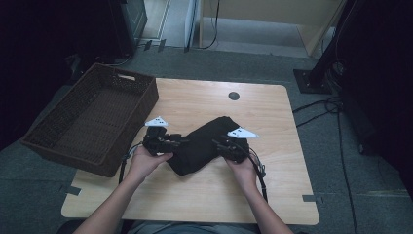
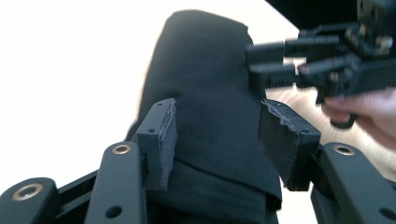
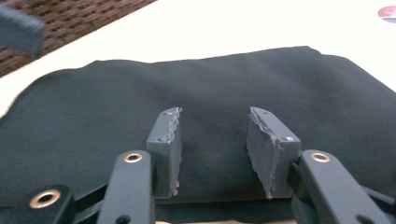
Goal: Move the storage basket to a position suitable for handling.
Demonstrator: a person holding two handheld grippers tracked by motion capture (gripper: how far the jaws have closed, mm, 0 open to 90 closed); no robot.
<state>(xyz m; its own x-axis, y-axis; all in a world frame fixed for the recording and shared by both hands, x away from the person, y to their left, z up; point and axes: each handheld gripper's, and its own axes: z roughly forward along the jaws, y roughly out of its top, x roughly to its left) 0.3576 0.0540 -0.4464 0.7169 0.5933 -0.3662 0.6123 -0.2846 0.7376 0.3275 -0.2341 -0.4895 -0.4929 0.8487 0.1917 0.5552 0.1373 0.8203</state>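
A folded black cloth (image 1: 199, 144) lies on the wooden table (image 1: 195, 195), running diagonally between my two hands. My left gripper (image 1: 182, 141) points at its left end. In the left gripper view its jaws (image 2: 217, 140) stand apart around the cloth (image 2: 205, 84) and the pads do not press it. My right gripper (image 1: 216, 143) is at the cloth's right side. In the right gripper view its jaws (image 3: 214, 149) are open just over the flat cloth (image 3: 233, 79), with nothing pinched. The right gripper (image 2: 254, 63) also shows blurred at the far side of the cloth.
A brown wicker basket (image 1: 92, 117) sits off the table's left edge, and its weave (image 3: 70, 18) shows beyond the cloth. A dark round spot (image 1: 234, 95) marks the table's far side. Cables lie on the floor at right (image 1: 321, 109).
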